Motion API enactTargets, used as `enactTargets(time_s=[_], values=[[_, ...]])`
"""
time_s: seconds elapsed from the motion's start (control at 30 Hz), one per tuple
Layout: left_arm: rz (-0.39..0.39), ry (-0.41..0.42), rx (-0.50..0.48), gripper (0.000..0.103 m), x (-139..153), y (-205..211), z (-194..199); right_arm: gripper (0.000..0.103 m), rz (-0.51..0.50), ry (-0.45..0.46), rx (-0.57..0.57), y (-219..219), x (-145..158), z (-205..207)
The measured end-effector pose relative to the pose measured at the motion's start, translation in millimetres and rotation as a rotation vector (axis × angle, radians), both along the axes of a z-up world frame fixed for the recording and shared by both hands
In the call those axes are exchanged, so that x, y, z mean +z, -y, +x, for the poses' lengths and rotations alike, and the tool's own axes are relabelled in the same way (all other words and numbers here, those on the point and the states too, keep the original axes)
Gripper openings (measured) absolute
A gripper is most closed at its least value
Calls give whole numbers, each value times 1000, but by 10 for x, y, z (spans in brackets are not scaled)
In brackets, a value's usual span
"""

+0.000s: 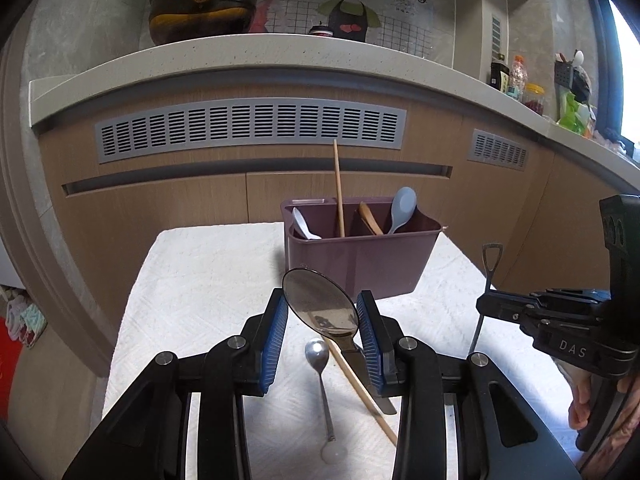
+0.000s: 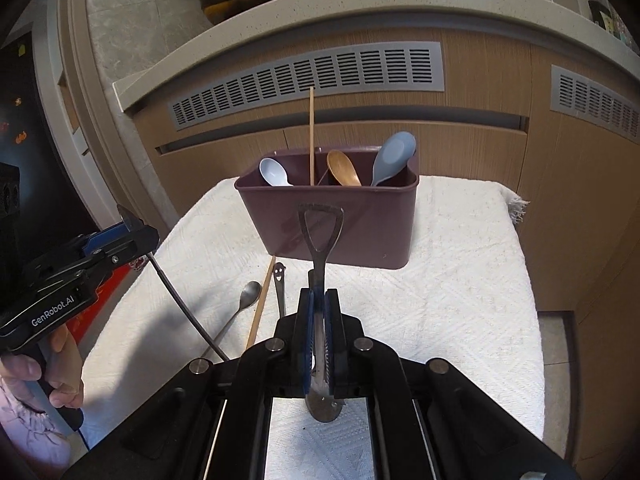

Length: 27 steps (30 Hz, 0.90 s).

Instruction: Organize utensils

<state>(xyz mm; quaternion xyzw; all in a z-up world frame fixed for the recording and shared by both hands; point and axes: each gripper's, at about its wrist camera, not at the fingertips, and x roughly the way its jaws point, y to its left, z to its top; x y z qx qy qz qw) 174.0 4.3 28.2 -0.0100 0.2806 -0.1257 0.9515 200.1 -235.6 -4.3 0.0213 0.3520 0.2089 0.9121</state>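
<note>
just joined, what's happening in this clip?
A person with two handheld grippers is sorting utensils into a purple caddy on a white towel. The right gripper is shut on a shovel-handled utensil, held upright before the caddy. A large metal spoon sits between the left gripper's pads. A small spoon, a chopstick and another utensil lie on the towel.

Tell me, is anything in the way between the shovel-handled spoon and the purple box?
Nothing visible is. The right gripper holds the shovel-handled spoon upright in front of the purple box, with only bare towel between them.
</note>
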Motion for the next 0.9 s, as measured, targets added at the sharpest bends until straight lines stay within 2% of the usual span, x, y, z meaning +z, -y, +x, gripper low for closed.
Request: enactTargets(time_s=[0.13,0.4,0.53,0.83,0.9], values=[[-5,1,2,36,44,11,-15,4,5,19,-4,34,57,-34],[18,111,-20,37,385,137,-6,2,27,98,3,70,326,-59],[17,119,-29,37,421,168,29,2,9,129,-1,49,400,-24],[27,72,-10,37,255,96,89,4,-27,30,2,84,97,99],[30,69,2,37,239,39,93,10,-54,8,16,71,6,117]])
